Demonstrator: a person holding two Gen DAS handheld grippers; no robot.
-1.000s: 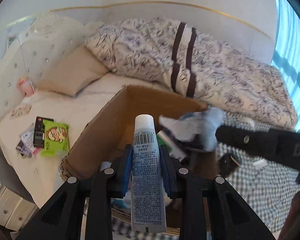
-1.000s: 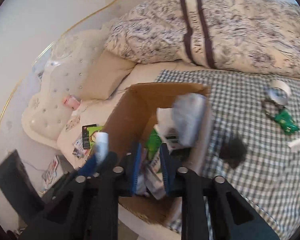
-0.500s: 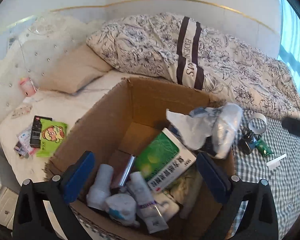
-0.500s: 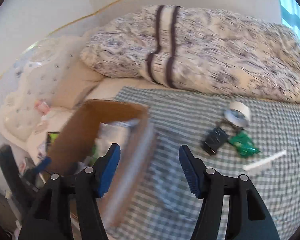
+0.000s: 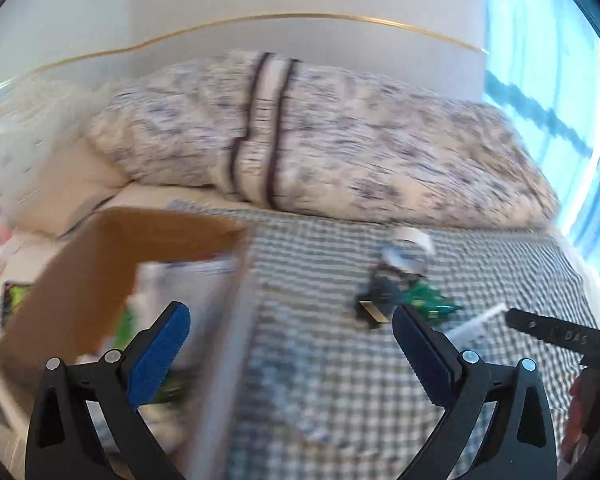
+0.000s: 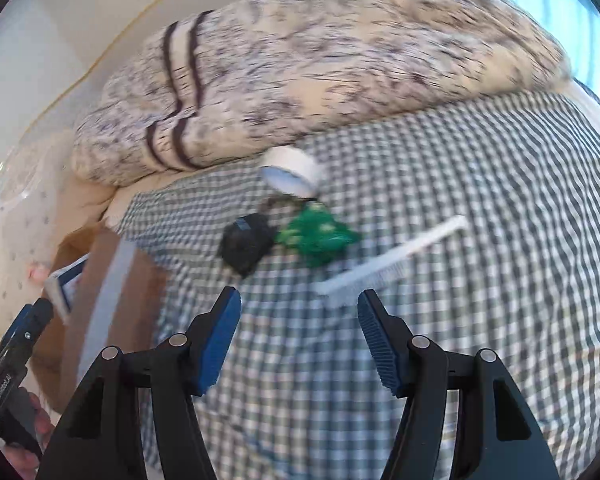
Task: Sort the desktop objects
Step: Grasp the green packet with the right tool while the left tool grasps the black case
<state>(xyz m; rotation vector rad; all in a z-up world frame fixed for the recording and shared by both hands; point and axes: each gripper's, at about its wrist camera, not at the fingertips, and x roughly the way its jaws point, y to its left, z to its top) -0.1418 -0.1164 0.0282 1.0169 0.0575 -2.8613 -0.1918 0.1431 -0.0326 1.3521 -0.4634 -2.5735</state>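
1. Two hand-held grippers over a bed, both empty. Left gripper (image 5: 290,344) spread wide, blue pads far apart, nothing between them, above the seam where box meets cloth.
2. Right gripper (image 6: 298,328) likewise parted, blue pads clear of everything, poised over the checked cloth (image 6: 480,320).
3. Open cardboard box (image 5: 72,284) at about 9 o'clock in the left wrist view, standing at the edge of the cloth, blurred white and green packaging inside; contents too smeared to name.
4. In the right wrist view, only a corner of the same box at 8 o'clock, a blue-and-white pack (image 6: 64,284) poking above its rim.
5. Loose on the cloth, clustered together: a white roll of tape (image 6: 292,172) at 12 o'clock of the group, a small black object (image 6: 246,246) at 8 o'clock, a crumpled green packet (image 6: 318,234) just beside it, touching or nearly so.
6. White toothbrush (image 6: 392,256) at 4 o'clock of the cluster, lying slantwise, bristle end nearest the right gripper's pads, apart from the green packet.
7. Same cluster at 2 o'clock beyond the left gripper.
8. Patterned duvet (image 5: 340,144) with dark stripes heaped at 12 o'clock behind the cloth; bright window (image 5: 540,80) at 2 o'clock.
9. Heavy motion blur across both views.
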